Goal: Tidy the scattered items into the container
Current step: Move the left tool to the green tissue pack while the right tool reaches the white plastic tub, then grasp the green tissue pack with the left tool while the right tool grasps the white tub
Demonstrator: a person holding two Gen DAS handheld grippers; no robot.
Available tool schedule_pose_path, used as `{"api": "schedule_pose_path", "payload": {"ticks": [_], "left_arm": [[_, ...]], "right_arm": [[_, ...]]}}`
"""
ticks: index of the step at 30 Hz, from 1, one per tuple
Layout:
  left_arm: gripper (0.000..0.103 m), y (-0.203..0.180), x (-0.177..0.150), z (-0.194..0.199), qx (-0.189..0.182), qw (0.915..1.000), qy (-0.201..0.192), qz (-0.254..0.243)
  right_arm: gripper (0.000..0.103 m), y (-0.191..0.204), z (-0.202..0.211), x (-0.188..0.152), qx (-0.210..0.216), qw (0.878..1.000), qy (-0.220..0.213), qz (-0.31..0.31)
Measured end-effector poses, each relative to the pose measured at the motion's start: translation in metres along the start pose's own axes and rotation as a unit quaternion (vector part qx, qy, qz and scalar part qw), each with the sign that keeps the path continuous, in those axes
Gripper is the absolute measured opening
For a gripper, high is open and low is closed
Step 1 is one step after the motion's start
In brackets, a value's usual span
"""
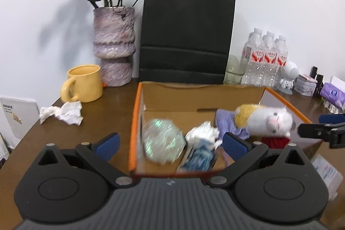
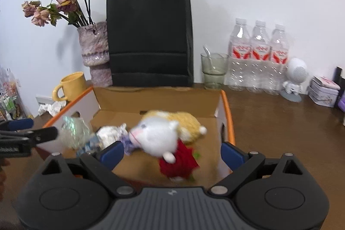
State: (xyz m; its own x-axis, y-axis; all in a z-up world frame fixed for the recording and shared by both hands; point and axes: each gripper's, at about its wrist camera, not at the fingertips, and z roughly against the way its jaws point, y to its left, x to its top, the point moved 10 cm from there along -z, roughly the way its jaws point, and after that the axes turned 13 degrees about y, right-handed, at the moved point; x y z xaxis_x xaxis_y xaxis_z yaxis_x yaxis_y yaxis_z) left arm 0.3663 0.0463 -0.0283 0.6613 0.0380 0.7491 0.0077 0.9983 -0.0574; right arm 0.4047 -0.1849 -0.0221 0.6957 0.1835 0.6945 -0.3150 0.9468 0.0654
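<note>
Both my grippers, left (image 1: 170, 143) and right (image 2: 172, 152), gape empty over the box (image 2: 228, 122), plush (image 2: 159, 139) blurred inside.

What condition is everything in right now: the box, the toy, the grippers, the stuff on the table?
Cardboard box: open, holding items.
Plush toy: in the box, blurred.
Crumpled tissue: out on the table.
Yellow mug: upright.
Left gripper: open, empty.
Right gripper: open, empty.

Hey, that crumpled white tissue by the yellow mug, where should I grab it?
Pinch the crumpled tissue across its raised middle ridge, coming straight down with the left tool. It lies low and loose on the table, and the yellow mug crowds its far side.
</note>
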Motion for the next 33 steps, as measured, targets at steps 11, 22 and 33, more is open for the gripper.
{"api": "schedule_pose_path", "payload": {"ticks": [11,22,33], "left_arm": [[0.103,0.007,-0.041,0.009,-0.02,0.9992,0.033,0.004],[0.103,-0.003,-0.078,-0.002,-0.04,0.9959,0.08,-0.014],[0.099,-0.016,-0.086,-0.013,-0.046,0.9937,0.085,-0.057]], "right_arm": [[0.097,-0.014,0.004,-0.068,-0.007,0.999,0.049,-0.022],[0.097,-0.011,-0.002,-0.098,-0.026,0.997,0.07,-0.014],[0.092,-0.012,-0.006,-0.097,-0.038,0.998,0.059,-0.009]]}}
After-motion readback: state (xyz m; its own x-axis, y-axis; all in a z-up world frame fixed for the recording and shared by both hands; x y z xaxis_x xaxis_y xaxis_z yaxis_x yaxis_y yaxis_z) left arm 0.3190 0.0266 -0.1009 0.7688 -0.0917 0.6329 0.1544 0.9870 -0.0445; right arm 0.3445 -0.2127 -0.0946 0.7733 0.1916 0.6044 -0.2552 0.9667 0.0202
